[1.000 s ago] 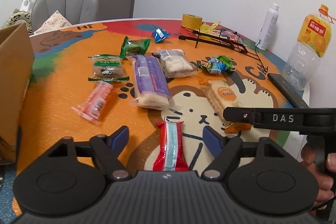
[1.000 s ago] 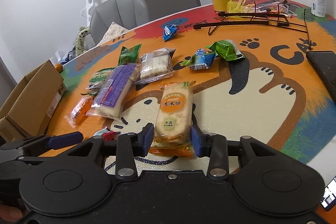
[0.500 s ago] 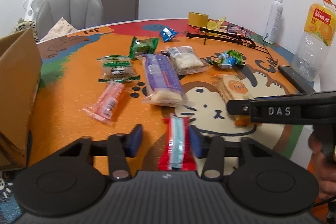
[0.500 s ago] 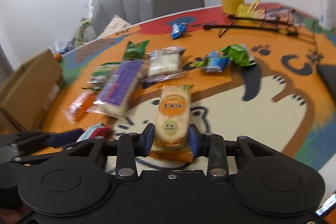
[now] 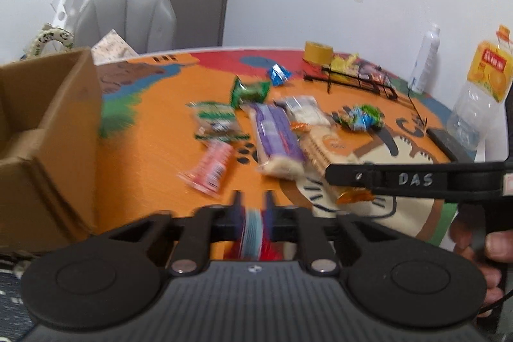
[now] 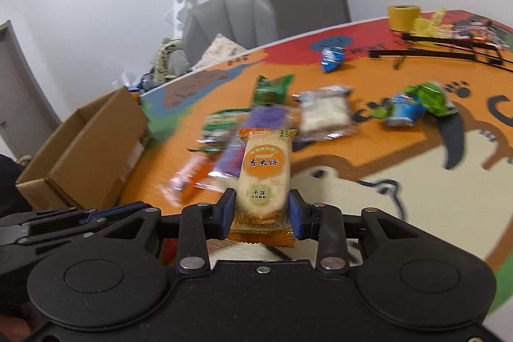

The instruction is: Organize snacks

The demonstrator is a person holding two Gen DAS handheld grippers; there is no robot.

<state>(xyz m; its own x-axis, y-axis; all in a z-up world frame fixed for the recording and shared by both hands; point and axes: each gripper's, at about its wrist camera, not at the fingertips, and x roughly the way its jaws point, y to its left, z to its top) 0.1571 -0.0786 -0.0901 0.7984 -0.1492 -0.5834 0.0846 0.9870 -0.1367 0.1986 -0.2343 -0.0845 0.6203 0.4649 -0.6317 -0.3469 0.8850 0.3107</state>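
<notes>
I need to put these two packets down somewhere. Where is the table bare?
Bare orange table lies between the cardboard box and the pink snack packet. The cream cat face, below the blue and green candies, is also free. The middle, around the purple packet, is crowded.

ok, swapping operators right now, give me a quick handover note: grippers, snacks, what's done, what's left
Left gripper: just closed on the red and blue snack bar.
Right gripper: shut on the orange rice cracker pack, lifted off the table.
Cardboard box sits open at the table's left edge; what is inside is not visible.
Still loose on the table: pink pack, purple pack, green packs, blue candies, clear-wrapped cake.
Likely next: drop both held snacks in the box, then collect the rest.
</notes>
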